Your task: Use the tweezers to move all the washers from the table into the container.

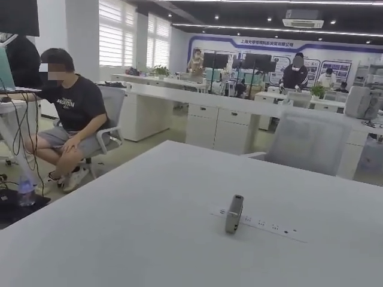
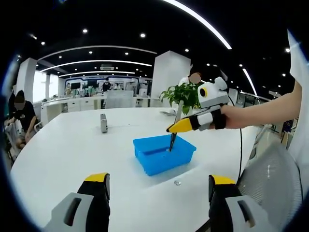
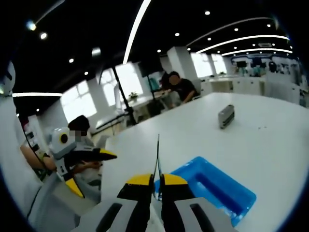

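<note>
A single washer point(image 2: 177, 183) lies flat on the white table point(image 2: 72, 154), just beside the blue container point(image 2: 164, 153), off its near wall on the side facing the left gripper point(image 2: 159, 193). The tweezers point(image 2: 172, 131) stand almost upright over the container with their tips dipped inside it; whether they hold a washer is too small to tell. The right gripper point(image 2: 179, 126) hangs above the container's far edge, and in its own view its two jaws are pressed together on the tweezers' handle. The left gripper hovers well back from the container, on the washer's side, its jaws spread wide with nothing between them. Beyond the container, farther along the table, a small grey block point(image 2: 103, 122) stands on edge, and a potted plant point(image 2: 183, 94) sits behind the container's far side. In the head view the grey block rests at the end of a white power strip point(image 1: 263, 224).
</note>
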The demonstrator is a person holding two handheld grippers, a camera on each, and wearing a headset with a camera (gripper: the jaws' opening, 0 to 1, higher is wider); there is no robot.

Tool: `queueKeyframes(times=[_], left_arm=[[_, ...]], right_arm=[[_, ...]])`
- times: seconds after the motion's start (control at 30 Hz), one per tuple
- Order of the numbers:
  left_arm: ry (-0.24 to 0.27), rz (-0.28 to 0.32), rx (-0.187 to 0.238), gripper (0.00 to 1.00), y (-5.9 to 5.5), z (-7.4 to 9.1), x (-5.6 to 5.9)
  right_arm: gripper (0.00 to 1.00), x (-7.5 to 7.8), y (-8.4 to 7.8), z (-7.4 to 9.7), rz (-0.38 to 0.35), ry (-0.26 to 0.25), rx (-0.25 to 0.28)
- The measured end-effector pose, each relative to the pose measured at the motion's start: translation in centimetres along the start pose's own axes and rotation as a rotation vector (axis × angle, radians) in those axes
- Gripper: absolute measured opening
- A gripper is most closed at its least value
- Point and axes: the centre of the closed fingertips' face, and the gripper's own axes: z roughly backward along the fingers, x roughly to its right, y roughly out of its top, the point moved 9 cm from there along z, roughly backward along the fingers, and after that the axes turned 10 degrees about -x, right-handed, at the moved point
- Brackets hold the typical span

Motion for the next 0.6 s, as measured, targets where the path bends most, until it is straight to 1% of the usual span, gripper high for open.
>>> queueKeyframes(times=[0.07, 0.13, 0.17, 0.2, 0.23, 0.33, 0.43, 0.5, 0.53, 0.6], left_arm=[[0.000, 0.000, 0.001, 0.86, 0.0, 0.0, 0.0], [-0.006, 0.007, 0.026, 0.86, 0.2, 0.1, 0.0], [-0.007, 0.012, 0.041, 0.87, 0.3, 0.2, 0.0], [-0.001, 0.018, 0.048, 0.87, 0.4, 0.3, -0.1], [0.001, 0.023, 0.052, 0.87, 0.4, 0.3, -0.1], [0.003, 0.041, 0.063, 0.88, 0.4, 0.4, -0.3], [0.000, 0.035, 0.057, 0.87, 0.4, 0.3, -0.2], [-0.003, 0.027, 0.049, 0.87, 0.4, 0.2, -0.1], [-0.005, 0.023, 0.044, 0.87, 0.3, 0.2, -0.1], [-0.010, 0.021, 0.042, 0.87, 0.3, 0.1, 0.0]], right_arm=[[0.03, 0.7, 0.1, -0.2, -0.019, 0.001, 0.012], [0.03, 1.4, 0.2, -0.4, -0.058, -0.002, 0.033], [0.03, 2.0, 0.2, -0.5, -0.093, -0.005, 0.041], [0.03, 2.4, 0.2, -0.6, -0.099, -0.010, 0.041], [0.03, 2.7, 0.2, -0.7, -0.103, -0.019, 0.038], [0.03, 3.9, 0.1, -0.9, -0.120, -0.070, 0.028], [0.03, 5.0, -0.1, -1.4, -0.135, -0.125, 0.005], [0.03, 5.4, -0.3, -1.7, -0.138, -0.138, -0.004], [0.03, 5.6, -0.6, -1.9, -0.145, -0.153, -0.020], [0.03, 5.6, -1.0, -2.3, -0.135, -0.167, -0.040]])
